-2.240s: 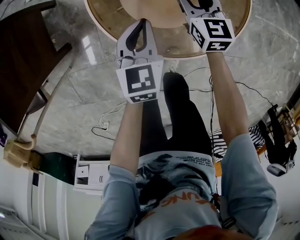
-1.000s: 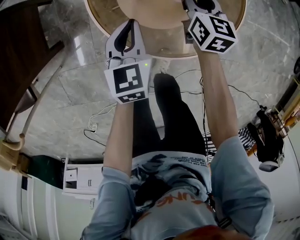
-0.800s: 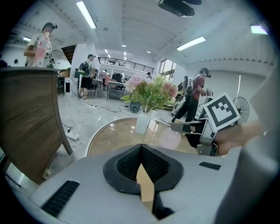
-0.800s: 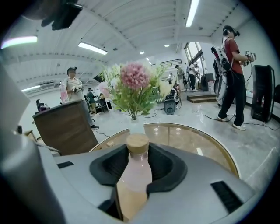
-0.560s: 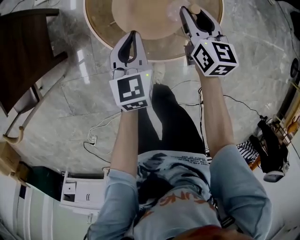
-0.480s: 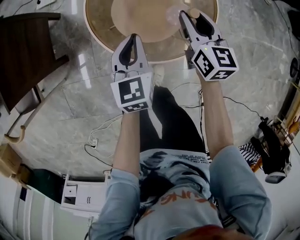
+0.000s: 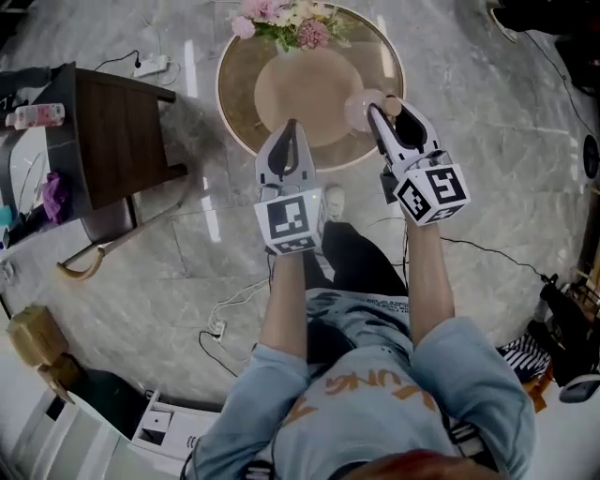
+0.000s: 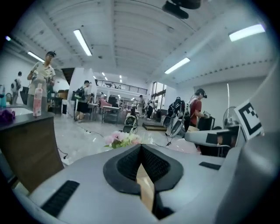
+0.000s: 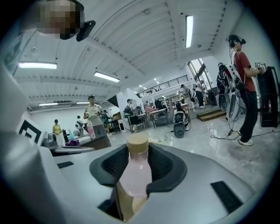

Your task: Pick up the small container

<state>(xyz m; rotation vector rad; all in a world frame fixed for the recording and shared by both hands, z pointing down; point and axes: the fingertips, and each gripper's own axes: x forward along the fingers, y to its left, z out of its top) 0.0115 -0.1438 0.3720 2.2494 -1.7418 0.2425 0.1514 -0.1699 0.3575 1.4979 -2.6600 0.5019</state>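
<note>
The small container (image 9: 134, 177) is a pale pink bottle with a tan cap (image 9: 137, 141). It stands upright between the black pads of my right gripper (image 9: 138, 153), which is shut on its body. In the head view the right gripper (image 7: 378, 109) holds the container (image 7: 357, 111) in the air over the near right rim of the round table (image 7: 234, 103). My left gripper (image 7: 290, 125) hangs beside it to the left. It is shut, and in its own view the left gripper (image 8: 141, 147) has its pads together with nothing between them.
A bunch of pink and cream flowers (image 7: 281, 14) stands at the table's far side. A dark wooden cabinet (image 7: 117, 141) stands to the left with a pink bottle (image 7: 37, 114) on it. Cables (image 7: 487, 253) lie on the marble floor. People stand around the hall.
Both grippers have risen together, the right one carrying the container up with it. The head view now takes in the whole table, the flowers and the cabinet.
</note>
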